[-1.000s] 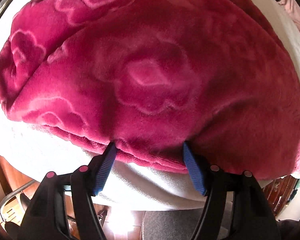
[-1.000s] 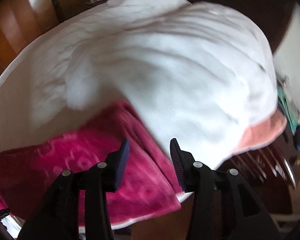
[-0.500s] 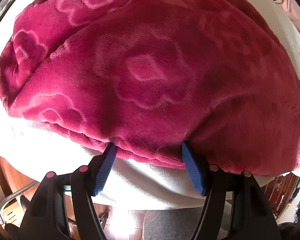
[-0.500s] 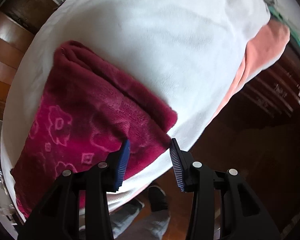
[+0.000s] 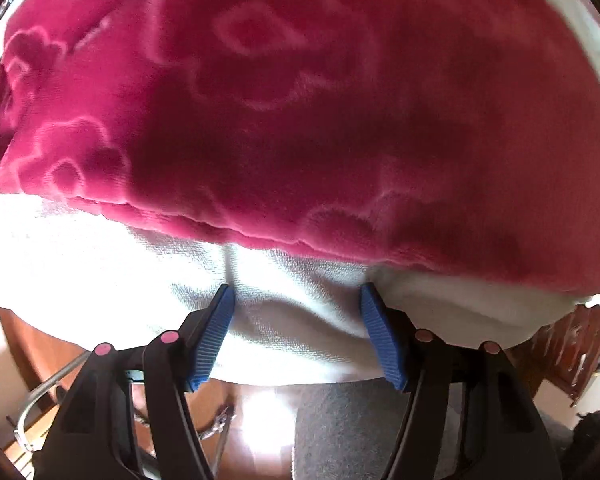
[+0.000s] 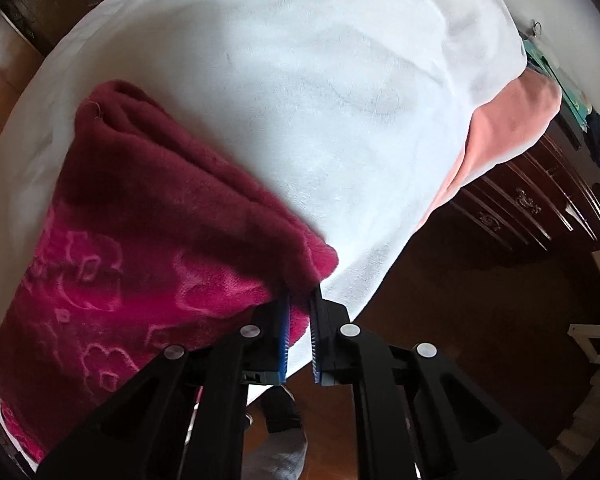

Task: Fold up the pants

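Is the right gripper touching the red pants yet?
Touching. In the right wrist view, the right gripper has its fingers pinched shut on the corner of the red pants, with fabric bunched between them.

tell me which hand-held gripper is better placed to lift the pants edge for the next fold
Right: the right hand-held gripper is shut on the magenta fleece pants corner, while the left hand-held gripper stands open on the white blanket, off the fabric.

Strong daylight blows out the white blanket (image 5: pixel 80 264) in the left view; both fisheye frames curve, darken at corners, slightly soft.
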Motion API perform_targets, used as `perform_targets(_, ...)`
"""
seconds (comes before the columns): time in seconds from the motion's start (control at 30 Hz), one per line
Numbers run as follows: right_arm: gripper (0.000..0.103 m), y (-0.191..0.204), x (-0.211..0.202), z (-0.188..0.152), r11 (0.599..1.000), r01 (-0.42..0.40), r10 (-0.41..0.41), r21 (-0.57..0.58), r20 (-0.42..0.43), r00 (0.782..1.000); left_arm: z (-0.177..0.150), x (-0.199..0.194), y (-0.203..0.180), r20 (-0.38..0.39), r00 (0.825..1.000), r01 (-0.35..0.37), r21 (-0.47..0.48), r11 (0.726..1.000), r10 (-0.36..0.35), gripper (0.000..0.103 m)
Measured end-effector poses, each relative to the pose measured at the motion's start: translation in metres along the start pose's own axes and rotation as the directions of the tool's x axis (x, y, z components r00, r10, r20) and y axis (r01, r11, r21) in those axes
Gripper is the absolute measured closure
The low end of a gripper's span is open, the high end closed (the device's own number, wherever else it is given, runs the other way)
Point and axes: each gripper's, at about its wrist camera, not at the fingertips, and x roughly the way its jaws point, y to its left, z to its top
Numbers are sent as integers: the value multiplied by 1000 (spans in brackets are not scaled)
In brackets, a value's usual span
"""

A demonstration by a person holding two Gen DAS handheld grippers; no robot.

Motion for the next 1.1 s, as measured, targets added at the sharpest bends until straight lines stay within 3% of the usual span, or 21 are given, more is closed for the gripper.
perform_targets(0.07, 85, -1, -11, 2, 1000, -17, 17, -5, 26, 1000, 1, -15, 6, 55, 998, 27, -5, 1000, -27, 39)
perform_targets(0.17, 73, 4, -32, 1, 999, 32, -28, -40, 99, 995, 4, -40, 16, 127, 991, 47, 4, 999, -47, 39)
perform_targets(0.33, 72, 40, -69, -7, 990, 90, -66, -106, 211, 975, 24, -74, 47, 233, 971, 70, -81, 994, -49, 38)
perform_targets(0.47, 72, 102, -88, -10, 978, 45, 6, -202, 243, 970, 42, -80, 73, 267, 963, 63, -148, 987, -21, 38)
perform_targets(0.6, 72, 172, -84, -34, 941, -79, 138, -328, 159, 978, 56, -60, 96, 228, 974, 33, -189, 981, 11, 38)
perform_targets(0.8, 72, 307, -71, -89, 801, -272, 289, -533, -54, 956, 49, -18, 108, 128, 992, 15, -186, 982, 9, 36)
perform_targets(1.1, 69, 452, -54, -176, 552, -447, 312, -704, -322, 894, 33, 6, 125, 80, 996, 40, -140, 989, -29, 34)
